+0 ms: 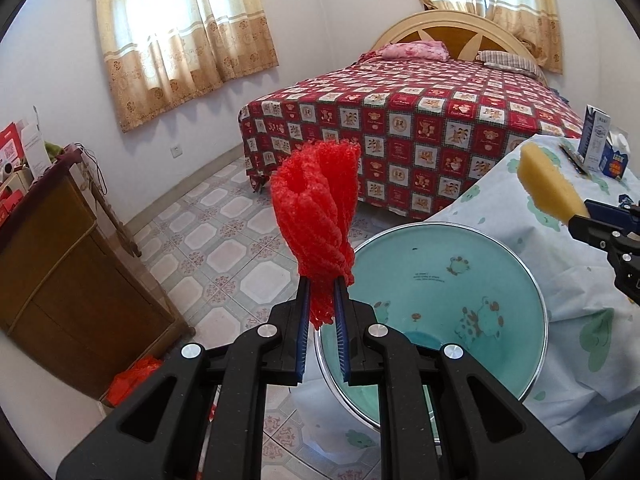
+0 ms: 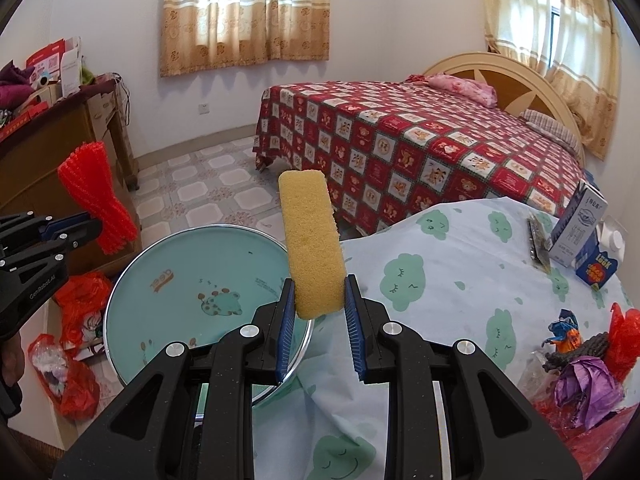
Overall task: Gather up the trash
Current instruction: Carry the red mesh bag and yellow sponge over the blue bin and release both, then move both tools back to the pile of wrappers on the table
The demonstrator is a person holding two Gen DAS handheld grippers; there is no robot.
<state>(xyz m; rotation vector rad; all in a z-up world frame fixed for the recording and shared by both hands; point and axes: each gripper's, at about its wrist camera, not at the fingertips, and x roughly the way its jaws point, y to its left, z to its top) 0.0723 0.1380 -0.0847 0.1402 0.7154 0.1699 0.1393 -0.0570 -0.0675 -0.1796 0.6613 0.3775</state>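
Observation:
My left gripper is shut on a red foam net sleeve and holds it upright over the left rim of a teal basin. My right gripper is shut on a yellow sponge and holds it upright above the basin's right rim. Each gripper shows in the other's view: the right one with the sponge, the left one with the red net. The basin has a frog print and holds nothing that I can see.
A table with a pale frog-print cloth carries milk cartons, a dark strip, and crumpled purple, blue and red wrappers. Red bags lie on the tiled floor. A wooden cabinet stands left, a bed behind.

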